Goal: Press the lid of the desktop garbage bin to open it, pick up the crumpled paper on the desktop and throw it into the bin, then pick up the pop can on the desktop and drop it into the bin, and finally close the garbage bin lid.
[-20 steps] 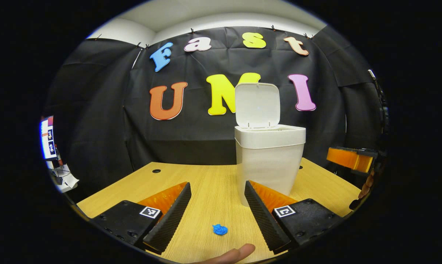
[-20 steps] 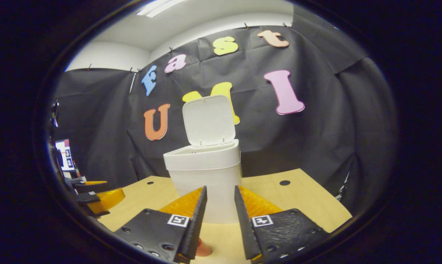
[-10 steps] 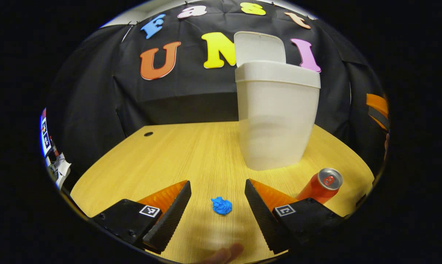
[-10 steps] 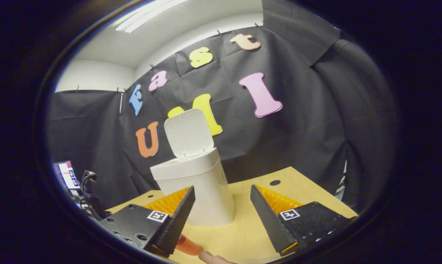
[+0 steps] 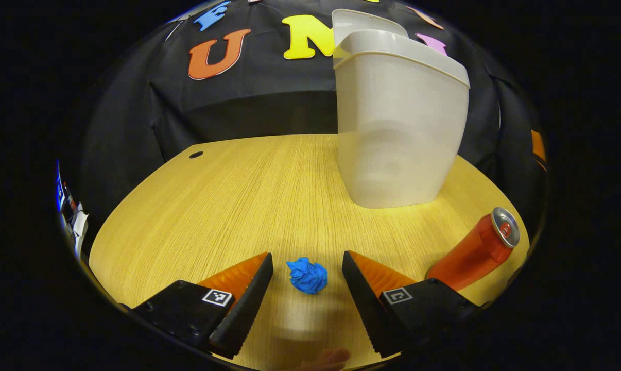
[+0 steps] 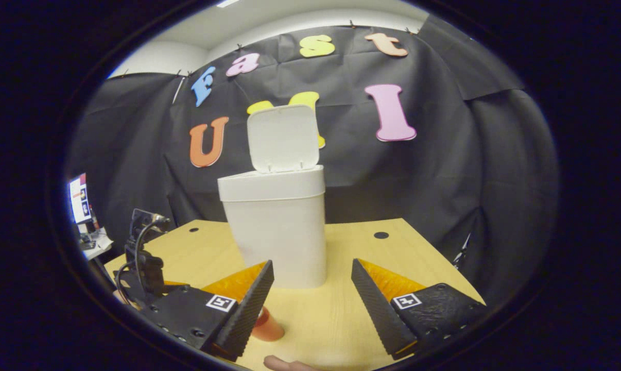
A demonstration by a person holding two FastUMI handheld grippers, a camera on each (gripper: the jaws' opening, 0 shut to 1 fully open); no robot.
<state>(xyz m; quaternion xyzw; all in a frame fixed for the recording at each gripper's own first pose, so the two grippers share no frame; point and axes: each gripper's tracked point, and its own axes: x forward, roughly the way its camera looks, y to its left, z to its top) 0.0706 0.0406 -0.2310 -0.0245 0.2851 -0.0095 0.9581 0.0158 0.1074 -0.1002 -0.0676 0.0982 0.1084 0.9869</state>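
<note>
A small blue crumpled paper (image 5: 307,275) lies on the wooden desktop (image 5: 248,196), level with the tips of my open left gripper (image 5: 306,256) and untouched by either finger. The white bin (image 5: 400,129) stands behind it to the right, its lid (image 5: 362,23) swung up. A red pop can (image 5: 475,250) stands right of the left gripper. In the right gripper view the bin (image 6: 277,232) stands ahead with its lid (image 6: 282,136) upright. My right gripper (image 6: 312,264) hangs open and empty, and the can (image 6: 266,327) peeks from behind its left finger.
The desktop has small round holes (image 6: 381,235) near its back corners. A screen (image 6: 79,198) and cables sit off the table's left edge. The left gripper's body with a cable (image 6: 143,257) appears at the left of the right gripper view.
My left gripper has dropped low toward the desktop and moved forward, so the paper now lies between its fingers. The right gripper opened wider and shifted its aim.
</note>
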